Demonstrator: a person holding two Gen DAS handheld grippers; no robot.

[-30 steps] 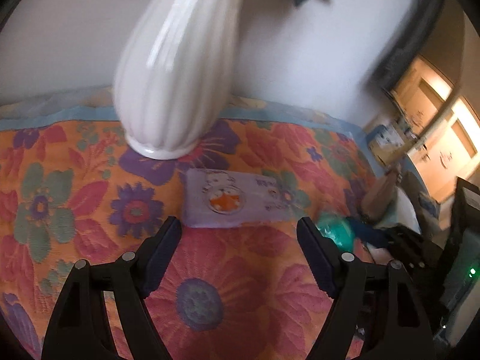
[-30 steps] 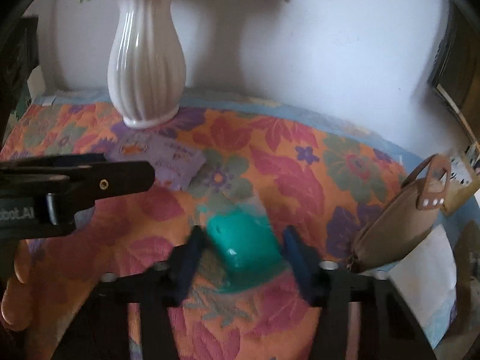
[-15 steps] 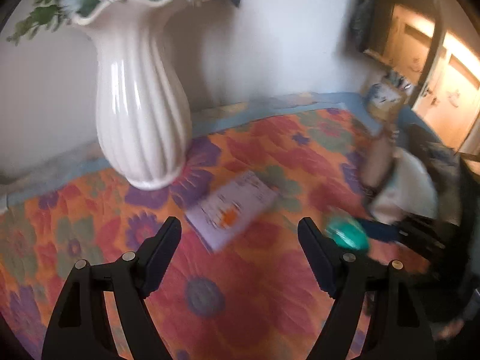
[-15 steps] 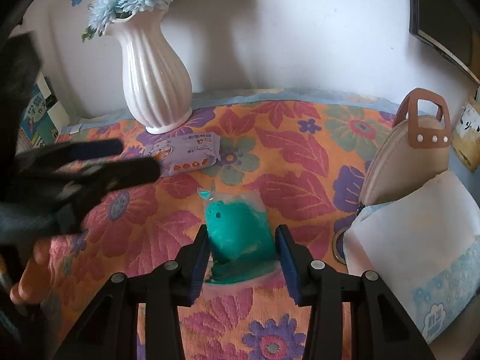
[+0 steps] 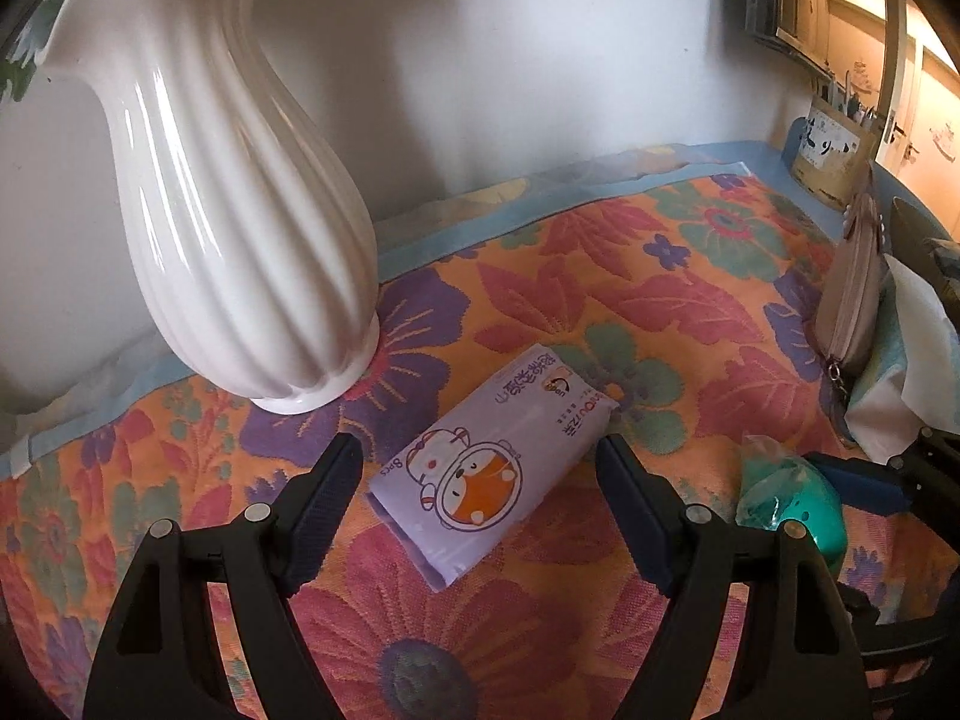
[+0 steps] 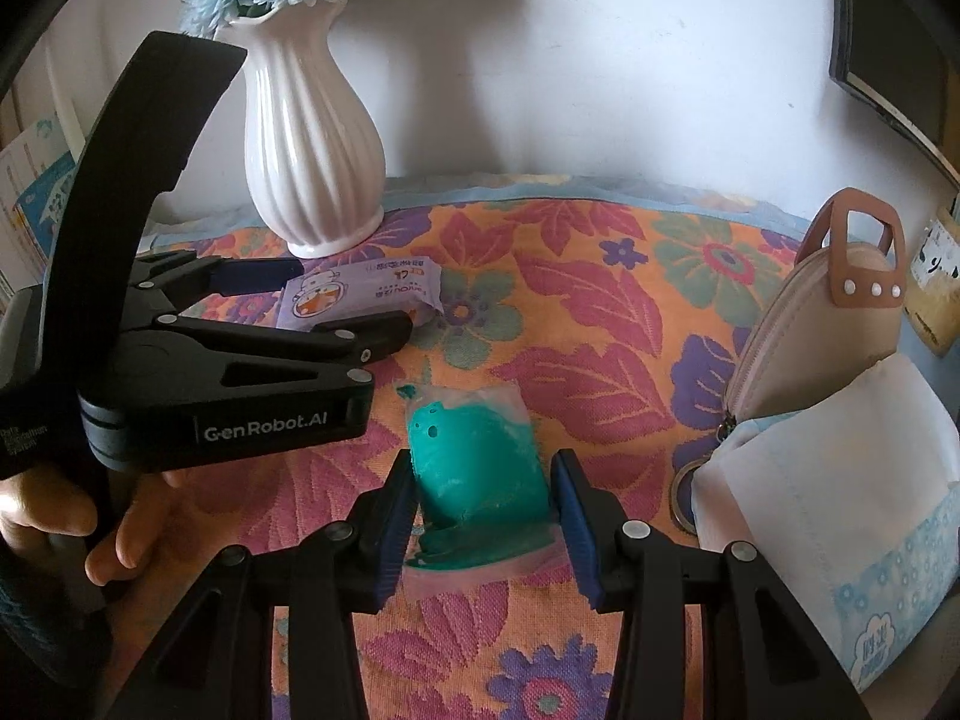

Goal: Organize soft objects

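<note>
A purple wipes pack [image 5: 495, 468] with a cartoon animal lies flat on the flowered cloth. My left gripper [image 5: 480, 483] is open, its jaws on either side of the pack's near end, apart from it. The pack also shows in the right wrist view [image 6: 360, 295]. A teal soft item in a clear bag [image 6: 477, 459] sits between the jaws of my right gripper [image 6: 483, 507], whose pads press both its sides. The same teal item shows at the right of the left wrist view [image 5: 792, 501].
A tall white ribbed vase [image 5: 234, 204] with blue flowers stands at the back left, close to the wipes pack. A tan zip pouch [image 6: 834, 312] and a white tissue pack [image 6: 840, 504] lean at the right. The wall [image 6: 600, 60] is behind.
My left gripper has swung down and closer over the wipes pack. My right gripper has narrowed onto the teal bag and stays near the same spot.
</note>
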